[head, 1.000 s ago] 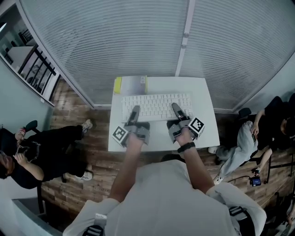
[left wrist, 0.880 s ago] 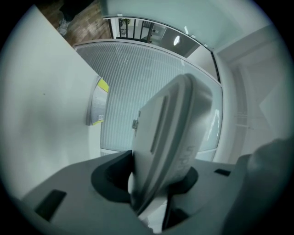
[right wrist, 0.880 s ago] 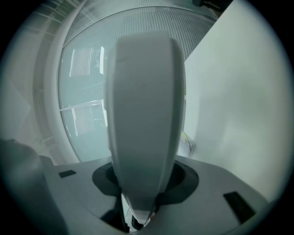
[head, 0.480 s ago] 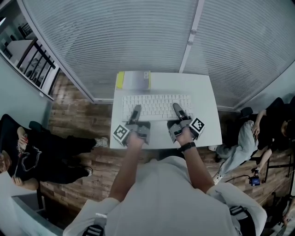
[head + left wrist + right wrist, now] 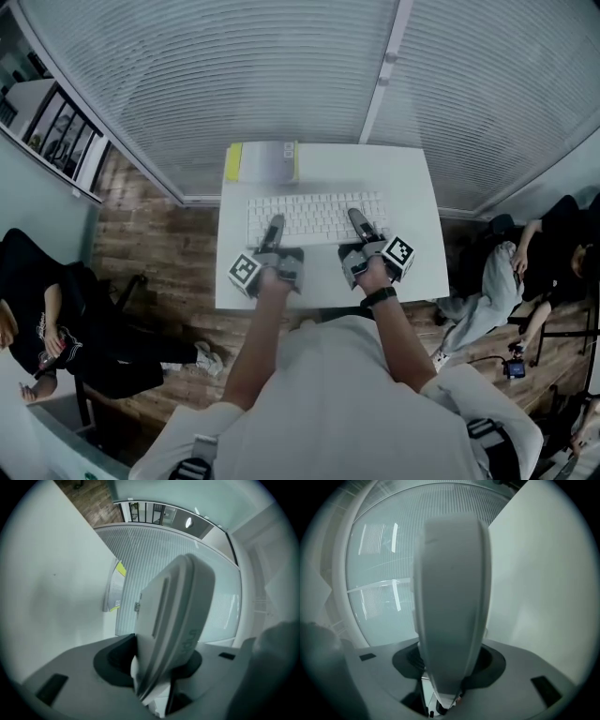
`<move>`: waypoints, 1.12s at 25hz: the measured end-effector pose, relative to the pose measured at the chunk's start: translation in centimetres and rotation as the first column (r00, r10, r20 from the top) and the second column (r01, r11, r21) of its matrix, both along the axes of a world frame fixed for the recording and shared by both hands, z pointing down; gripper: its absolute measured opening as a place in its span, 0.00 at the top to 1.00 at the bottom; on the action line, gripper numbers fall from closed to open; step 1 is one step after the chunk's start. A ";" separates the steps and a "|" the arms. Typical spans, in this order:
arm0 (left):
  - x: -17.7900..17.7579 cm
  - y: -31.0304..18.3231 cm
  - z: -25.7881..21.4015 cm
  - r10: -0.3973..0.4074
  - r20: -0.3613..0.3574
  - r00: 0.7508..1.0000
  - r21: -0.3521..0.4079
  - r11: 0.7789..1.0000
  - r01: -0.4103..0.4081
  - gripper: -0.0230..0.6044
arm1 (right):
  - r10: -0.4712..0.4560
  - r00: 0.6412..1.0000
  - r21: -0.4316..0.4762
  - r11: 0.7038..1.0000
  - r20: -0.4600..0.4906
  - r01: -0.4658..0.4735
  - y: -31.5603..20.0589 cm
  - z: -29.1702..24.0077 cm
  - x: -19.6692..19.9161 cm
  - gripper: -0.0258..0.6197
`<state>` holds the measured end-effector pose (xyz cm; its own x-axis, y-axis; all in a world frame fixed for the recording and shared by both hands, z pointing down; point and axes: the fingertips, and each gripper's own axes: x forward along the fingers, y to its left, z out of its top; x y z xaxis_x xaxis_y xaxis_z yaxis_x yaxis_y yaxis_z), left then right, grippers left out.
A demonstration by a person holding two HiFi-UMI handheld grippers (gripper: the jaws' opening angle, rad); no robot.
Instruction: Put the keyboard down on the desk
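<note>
White on white, the keyboard [image 5: 314, 217] is seen in the head view lying flat on the desk [image 5: 412, 187], with the left gripper [image 5: 274, 227] and the right gripper [image 5: 358, 219] laid over its near edge. In the left gripper view the jaws are shown close together; whether the keyboard's rim is pinched cannot be told. In the right gripper view the jaws have just been opening, and nothing is seen between them. Both are best spread fully, then drawn straight back, so that the keyboard is not dragged.
</note>
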<state>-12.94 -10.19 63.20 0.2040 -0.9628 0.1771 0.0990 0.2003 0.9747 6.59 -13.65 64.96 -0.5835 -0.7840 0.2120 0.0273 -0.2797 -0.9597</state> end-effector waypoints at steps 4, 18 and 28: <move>0.2 -0.3 -0.5 -0.012 -0.036 0.999 0.014 1.000 0.012 0.73 | -0.027 0.999 0.051 0.998 -0.030 0.029 -0.6 -0.7 -0.1 0.68; 0.0 0.5 -3.7 -0.047 -0.030 0.998 0.083 0.995 0.049 0.73 | -0.112 0.984 0.159 0.978 -0.142 0.134 -0.7 -5.2 -1.0 0.68; -0.1 1.3 -4.3 -0.025 -0.042 0.999 0.047 0.999 0.027 0.73 | -0.094 0.984 0.135 0.984 -0.151 0.115 0.5 -6.0 -1.2 0.68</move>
<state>-13.06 -8.87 58.85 0.1846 -0.9751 0.1233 0.1440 0.1509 0.9780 5.43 -13.18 58.98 -0.6358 -0.7483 0.1895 -0.1356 -0.1334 -0.9817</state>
